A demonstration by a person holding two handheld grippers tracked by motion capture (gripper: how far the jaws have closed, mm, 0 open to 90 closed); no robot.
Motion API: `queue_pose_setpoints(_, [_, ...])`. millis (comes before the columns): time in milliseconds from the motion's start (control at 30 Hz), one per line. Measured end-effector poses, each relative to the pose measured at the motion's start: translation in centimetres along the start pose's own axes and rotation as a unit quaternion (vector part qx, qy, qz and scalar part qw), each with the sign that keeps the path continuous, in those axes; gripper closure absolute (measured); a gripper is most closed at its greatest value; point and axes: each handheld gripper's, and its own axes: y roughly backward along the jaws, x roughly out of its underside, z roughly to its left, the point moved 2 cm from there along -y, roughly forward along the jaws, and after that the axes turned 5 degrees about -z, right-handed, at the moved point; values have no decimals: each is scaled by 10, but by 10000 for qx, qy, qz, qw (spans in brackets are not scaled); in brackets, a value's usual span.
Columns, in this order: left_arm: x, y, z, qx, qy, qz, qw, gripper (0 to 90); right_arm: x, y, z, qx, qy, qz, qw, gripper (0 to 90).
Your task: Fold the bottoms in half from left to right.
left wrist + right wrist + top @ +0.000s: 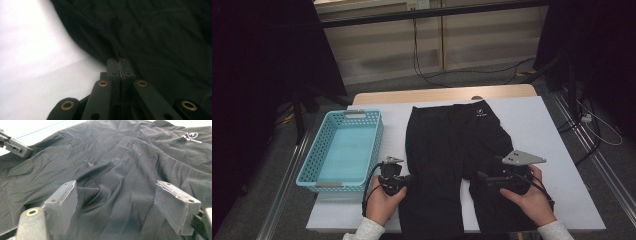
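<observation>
Two grippers work black trousers (452, 160) lying flat on the white table (557, 150): the left gripper (406, 178), jaws pinched on the left edge, the right gripper (479, 176) spread wide above the cloth. Folding looks barely begun; the blue basket (343, 150) stands empty.

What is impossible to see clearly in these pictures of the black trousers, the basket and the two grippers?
- High view: the leg ends of the black fabric trousers are cut off by the bottom edge.
- High view: the small white logo near the waistband is too small to read.
- Left gripper view: the left gripper has its jaws together at the trousers' edge; whether fabric lies between them is hidden.
- High view: the near wall of the turquoise perforated plastic basket hides part of its floor.
</observation>
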Motion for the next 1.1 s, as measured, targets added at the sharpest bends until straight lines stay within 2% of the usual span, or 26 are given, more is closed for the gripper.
queue_pose_setpoints(133, [-7,-2,-9,238,-52,-110,9996,887,-7,-5,2,18,-99,-90,9999,178])
queue_pose_setpoints(233, [-10,-5,-18,360,-172,-222,9990,887,-13,-14,6,-73,-125,-140,9998,175])
queue_pose_setpoints(400, [-11,-11,-30,451,-340,-343,9978,887,-20,-30,9,-92,-200,-136,9997,165])
queue_pose_setpoints(567, [-12,-8,-28,512,-298,-407,9974,887,-29,-49,14,-152,-295,-118,9994,163])
queue_pose_setpoints(633, [-14,-5,-27,540,-274,-510,9969,888,-32,-57,18,-199,-266,-76,9994,160])
queue_pose_setpoints(767, [-14,-4,-28,578,-285,-549,9964,887,-39,-72,27,-281,-173,22,9995,154])
queue_pose_setpoints(1100, [-14,-5,-26,578,-302,-581,9962,887,-49,-97,40,-443,-268,73,9986,153])
